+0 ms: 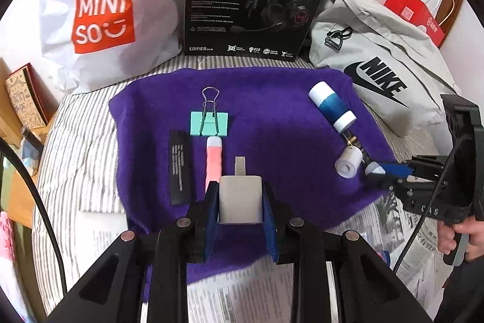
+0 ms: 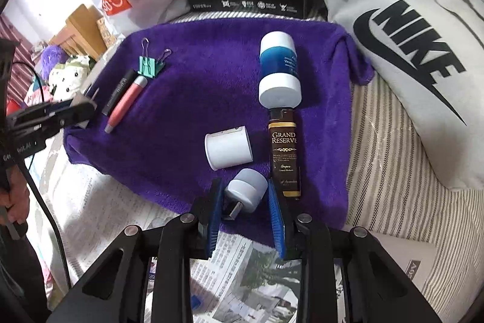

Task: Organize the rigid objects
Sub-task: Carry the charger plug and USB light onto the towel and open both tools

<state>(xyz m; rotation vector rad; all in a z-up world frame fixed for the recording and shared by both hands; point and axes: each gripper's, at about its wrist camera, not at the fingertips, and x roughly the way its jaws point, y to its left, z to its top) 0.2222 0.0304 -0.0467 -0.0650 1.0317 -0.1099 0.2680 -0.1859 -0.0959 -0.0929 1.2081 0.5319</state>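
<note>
Purple towel (image 1: 242, 99) covers the middle of the striped bed in the left wrist view, and the left tool (image 1: 240, 203) sits at six o'clock, its blue-padded fingers pressed against both sides of a white USB charger (image 1: 240, 199) whose plug points to twelve. Just past the charger toward eleven o'clock lies a pink tube (image 1: 214, 159), with a teal binder clip (image 1: 209, 123) touching its far end and a black flat stick (image 1: 179, 167) beside it at ten. Out at two o'clock rests a blue-and-white bottle (image 1: 332, 106), a white cap (image 1: 348, 164) nearer at three, and the right tool (image 1: 388, 170) comes in from the right edge, held by a hand (image 1: 459, 235).

From the right wrist view, the right tool (image 2: 245, 208) stands at six o'clock with its jaws narrow, and a small grey-capped item (image 2: 246, 191) lies between the fingers; I cannot tell whether the pads press it. White cap (image 2: 228, 150) lies just beyond at eleven, a dark Grand Reserve bottle (image 2: 284, 152) at one, touching the blue-and-white bottle (image 2: 279, 71) farther on at twelve. Left tool (image 2: 72, 111) shows at nine o'clock.
</note>
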